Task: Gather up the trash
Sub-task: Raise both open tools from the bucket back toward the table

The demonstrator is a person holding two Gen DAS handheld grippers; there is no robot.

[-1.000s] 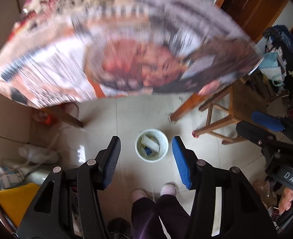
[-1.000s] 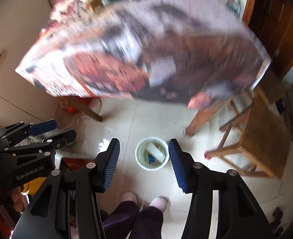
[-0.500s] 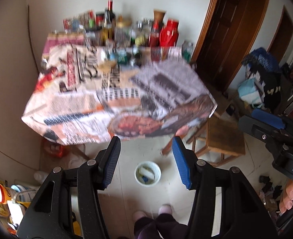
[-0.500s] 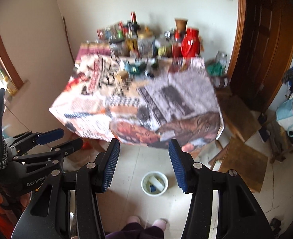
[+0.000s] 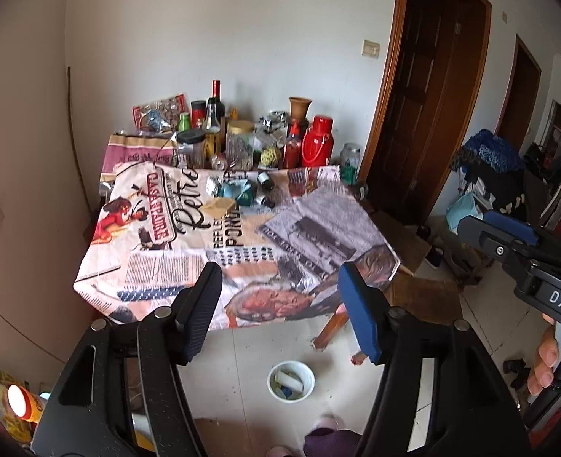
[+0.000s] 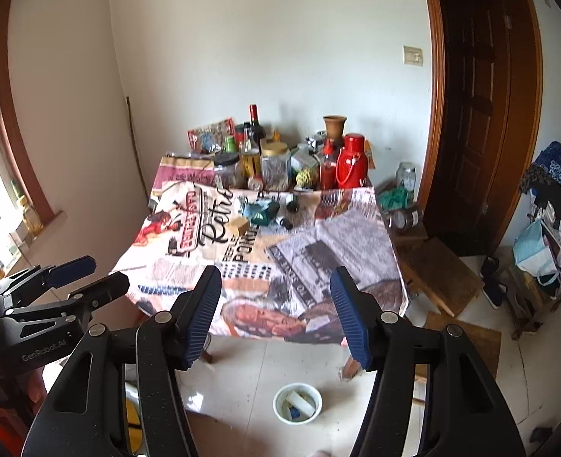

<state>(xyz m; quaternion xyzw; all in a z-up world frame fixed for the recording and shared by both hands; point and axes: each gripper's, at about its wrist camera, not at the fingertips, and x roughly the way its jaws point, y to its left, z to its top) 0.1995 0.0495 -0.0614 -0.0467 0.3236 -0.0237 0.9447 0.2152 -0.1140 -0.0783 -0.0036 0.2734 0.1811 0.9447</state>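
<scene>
A white bucket (image 5: 291, 381) with a few pieces of trash in it stands on the floor in front of the table; it also shows in the right wrist view (image 6: 297, 403). On the printed tablecloth (image 5: 238, 243) lies a small heap of trash: crumpled teal wrappers (image 5: 238, 190), foil, a tan piece (image 5: 219, 205) and small dark bottles (image 5: 265, 181). The heap shows in the right wrist view (image 6: 261, 209) too. My left gripper (image 5: 280, 320) and right gripper (image 6: 276, 312) are both open and empty, held high and well back from the table.
Jars, bottles, a red thermos (image 5: 317, 144) and a clay pot crowd the table's far edge. Wooden stools (image 6: 438, 274) stand at the right of the table. Dark doors (image 5: 425, 114), clothes and bags fill the right side. My feet are near the bucket.
Both grippers have risen and pulled back from just above the bucket; the view now takes in the whole table and the back wall. Both stay open and empty.
</scene>
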